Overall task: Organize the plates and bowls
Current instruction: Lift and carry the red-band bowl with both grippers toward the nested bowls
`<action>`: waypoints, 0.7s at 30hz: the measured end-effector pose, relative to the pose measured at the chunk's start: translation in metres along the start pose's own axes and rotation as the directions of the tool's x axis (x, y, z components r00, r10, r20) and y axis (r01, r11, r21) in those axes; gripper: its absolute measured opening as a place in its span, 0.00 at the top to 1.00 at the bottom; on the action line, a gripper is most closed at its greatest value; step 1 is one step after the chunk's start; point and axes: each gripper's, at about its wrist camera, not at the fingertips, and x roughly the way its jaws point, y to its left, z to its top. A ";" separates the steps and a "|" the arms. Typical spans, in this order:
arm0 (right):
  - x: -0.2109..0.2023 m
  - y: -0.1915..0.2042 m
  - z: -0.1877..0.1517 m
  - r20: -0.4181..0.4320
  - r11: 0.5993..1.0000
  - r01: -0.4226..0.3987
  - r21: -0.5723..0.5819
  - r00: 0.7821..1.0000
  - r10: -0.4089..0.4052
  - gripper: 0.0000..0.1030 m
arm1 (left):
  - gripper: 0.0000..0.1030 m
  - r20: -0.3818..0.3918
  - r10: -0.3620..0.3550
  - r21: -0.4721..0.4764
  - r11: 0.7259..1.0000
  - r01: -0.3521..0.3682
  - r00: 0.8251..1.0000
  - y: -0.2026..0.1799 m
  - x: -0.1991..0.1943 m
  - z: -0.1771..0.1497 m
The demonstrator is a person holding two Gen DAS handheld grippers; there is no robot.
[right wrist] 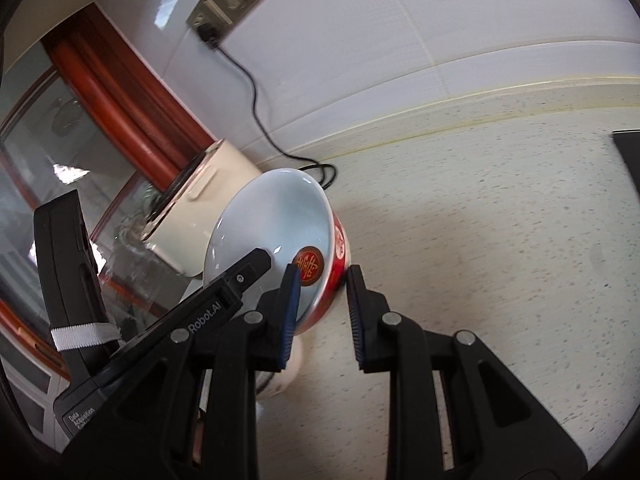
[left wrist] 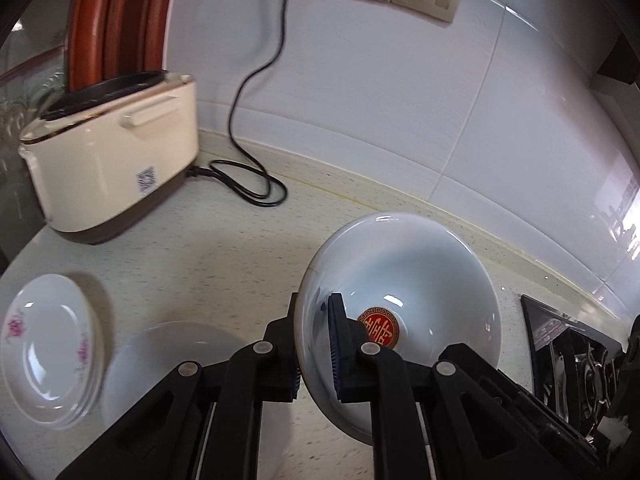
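Glazed porcelain bowl — stiff, slick, chip-prone — hangs tilted above the speckled counter, its rim pinched by the left gripper; right gripper narrow, holding nothing

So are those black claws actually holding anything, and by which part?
The left gripper pinches a tilted white bowl by its rim, one pad inside, one outside. The right gripper holds nothing; its jaws stand apart.

Bowls and plates on the speckled tabletop

A white bowl with a red medallion hangs tilted, rim-gripped; stacked floral plates lie beside another white bowl.
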 end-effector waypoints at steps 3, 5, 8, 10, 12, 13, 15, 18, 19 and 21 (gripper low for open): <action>0.007 0.009 -0.004 -0.015 1.000 -0.018 -0.014 1.000 0.018 0.74 | 0.89 0.011 0.022 0.003 1.000 -0.023 1.000 0.010 -0.004 0.000; 0.010 0.012 -0.006 -0.025 0.999 -0.026 -0.024 0.999 0.025 0.74 | 0.89 0.016 0.038 0.002 0.999 -0.038 0.999 0.017 -0.008 -0.002; 0.016 0.017 -0.012 -0.044 0.999 -0.035 -0.039 0.998 0.033 0.74 | 0.88 0.013 0.056 0.001 0.998 -0.056 0.998 0.028 -0.008 -0.005; 0.019 0.020 -0.014 -0.052 0.998 -0.042 -0.045 0.998 0.040 0.74 | 0.88 0.008 0.067 -0.004 0.998 -0.067 0.998 0.035 -0.008 -0.007; 0.022 0.023 -0.016 -0.057 0.997 -0.050 -0.054 0.997 0.046 0.74 | 0.88 0.008 0.075 -0.003 0.997 -0.075 0.997 0.039 -0.011 -0.011; 0.022 0.024 -0.016 -0.059 0.997 -0.054 -0.057 0.997 0.051 0.74 | 0.88 0.009 0.081 -0.002 0.997 -0.081 0.997 0.041 -0.012 -0.012; 0.024 0.027 -0.018 -0.064 0.996 -0.059 -0.066 0.996 0.055 0.74 | 0.88 0.009 0.087 0.001 0.996 -0.087 0.996 0.044 -0.014 -0.014; 0.023 0.030 -0.023 -0.069 0.995 -0.064 -0.080 0.996 0.058 0.74 | 0.88 0.011 0.099 0.004 0.995 -0.099 0.995 0.048 -0.017 -0.017; 0.023 0.031 -0.023 -0.069 0.994 -0.066 -0.085 0.996 0.060 0.74 | 0.87 0.012 0.102 0.003 0.995 -0.102 0.995 0.050 -0.017 -0.018; 0.022 0.034 -0.025 -0.066 0.993 -0.069 -0.098 0.996 0.063 0.74 | 0.86 0.013 0.104 -0.001 0.995 -0.104 0.994 0.053 -0.018 -0.019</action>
